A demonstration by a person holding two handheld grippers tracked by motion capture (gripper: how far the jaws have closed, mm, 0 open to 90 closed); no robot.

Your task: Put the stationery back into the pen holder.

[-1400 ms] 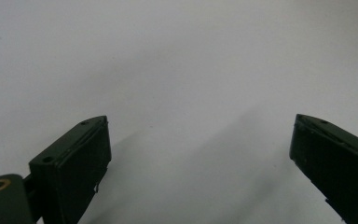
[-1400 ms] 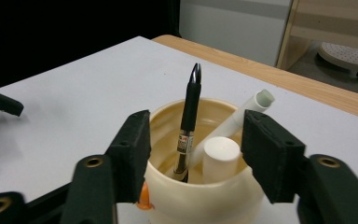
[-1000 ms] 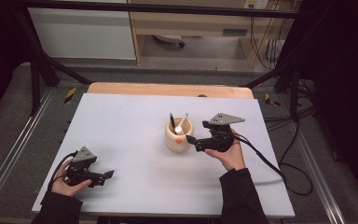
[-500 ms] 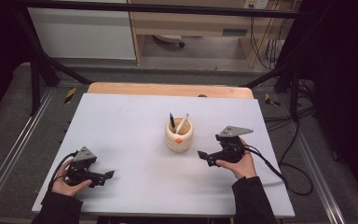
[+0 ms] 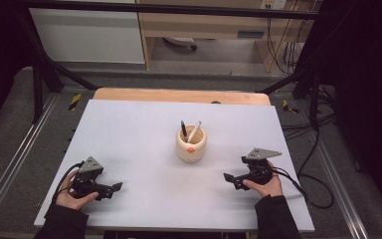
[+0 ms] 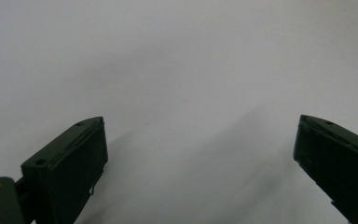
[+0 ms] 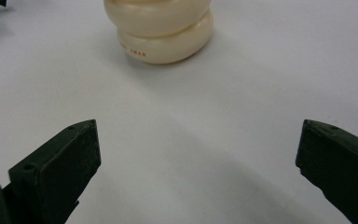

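cream holder top cut off, pen bottoms hidden

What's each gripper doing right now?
Left gripper: open, holding nothing.
Right gripper: open, holding nothing, apart from the cream pen holder.

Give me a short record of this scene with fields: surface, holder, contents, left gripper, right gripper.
surface: white table
holder: cream cup, upright, mid-table
contents: two pens, leaning apart
left gripper: near the front left corner, fingers open, nothing between them
right gripper: right of the cup and apart from it, fingers just opened wide, nothing between them
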